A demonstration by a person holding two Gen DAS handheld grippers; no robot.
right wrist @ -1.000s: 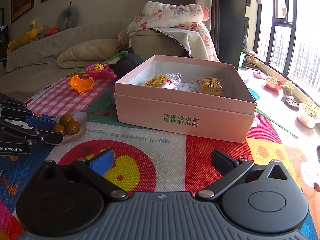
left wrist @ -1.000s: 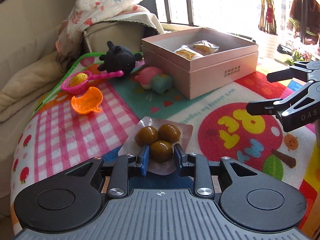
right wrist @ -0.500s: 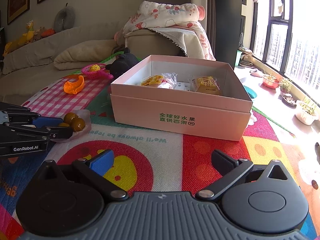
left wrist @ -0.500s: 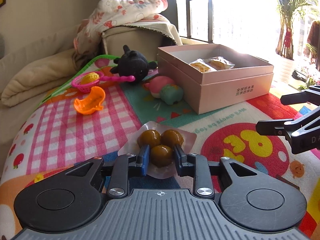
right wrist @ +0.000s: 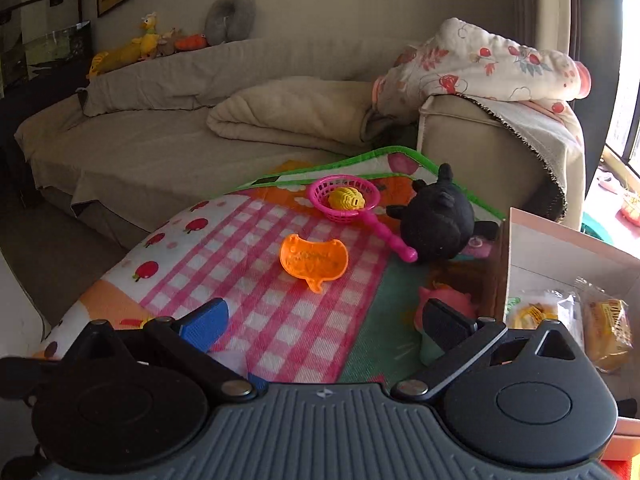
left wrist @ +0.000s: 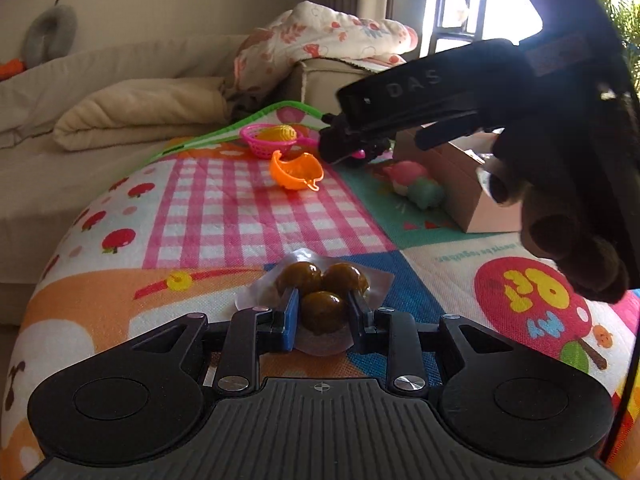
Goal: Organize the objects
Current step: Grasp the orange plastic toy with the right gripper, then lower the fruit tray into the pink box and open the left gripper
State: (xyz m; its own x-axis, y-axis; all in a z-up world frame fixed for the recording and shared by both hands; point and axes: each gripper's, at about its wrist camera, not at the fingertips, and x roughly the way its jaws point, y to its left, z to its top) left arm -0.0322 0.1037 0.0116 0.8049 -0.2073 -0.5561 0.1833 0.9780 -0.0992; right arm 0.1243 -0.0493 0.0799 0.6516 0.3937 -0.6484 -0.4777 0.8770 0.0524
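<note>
Since the earlier frames, the right gripper [right wrist: 324, 316] has swung across, jaws wide apart and empty, above the play mat [left wrist: 248, 200]. The left gripper [left wrist: 322, 312] stays clamped on the nearest brown ball of the snack pack [left wrist: 320, 292], which lies flat on the mat; no clear long axis.

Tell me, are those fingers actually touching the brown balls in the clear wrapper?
Touching. The left wrist view shows the left gripper with both fingers pressed against the nearest ball of the wrapped brown balls, no gap visible.
</note>
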